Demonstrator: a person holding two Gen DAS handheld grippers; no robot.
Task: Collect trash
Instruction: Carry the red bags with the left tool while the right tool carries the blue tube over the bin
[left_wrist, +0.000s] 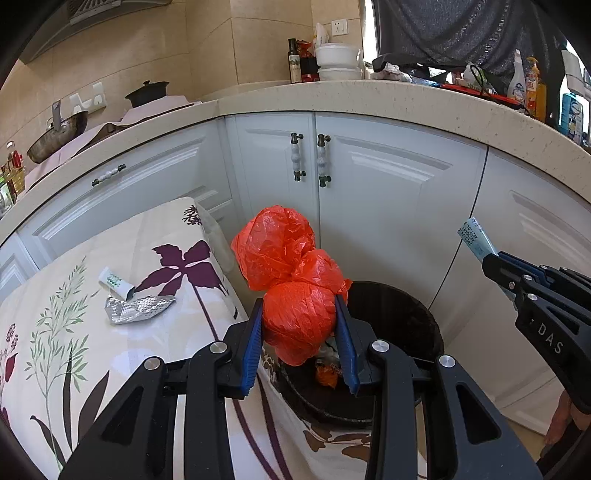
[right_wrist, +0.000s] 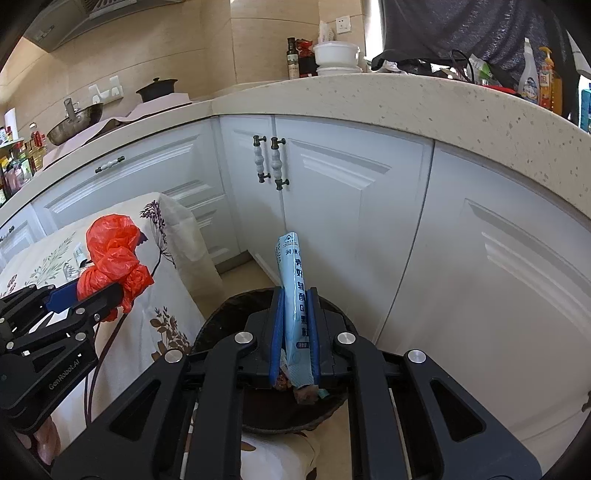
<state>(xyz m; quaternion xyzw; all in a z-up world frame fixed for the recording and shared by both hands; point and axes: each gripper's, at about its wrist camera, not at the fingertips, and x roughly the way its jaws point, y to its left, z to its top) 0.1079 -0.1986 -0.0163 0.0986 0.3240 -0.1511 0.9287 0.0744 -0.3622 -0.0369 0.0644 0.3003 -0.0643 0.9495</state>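
Red bag (left_wrist: 291, 280): thin crinkled plastic film, semi-gloss, knotted into lumps. Blue packet (right_wrist: 297, 295): smooth printed foil or plastic laminate, slight sheen. Left gripper (left_wrist: 300, 332) and right gripper (right_wrist: 295, 332): matt black moulded plastic arms, bright metal pivot pins, ribbed blue pads that look rubbery. Bin (left_wrist: 399, 314): dark, dull, rough-looking wall; material unclear. Tablecloth (left_wrist: 74, 295): matt woven cloth, floral print. On it a crumpled silver foil wrapper (left_wrist: 136, 308), shiny and embossed. Cabinet doors (left_wrist: 388, 192): white, smooth satin finish; handles (left_wrist: 323, 160) dark metal with pale glazed centres. Countertop (left_wrist: 369, 99): speckled stone look, polished. Wok (left_wrist: 55, 138): bare dull metal.
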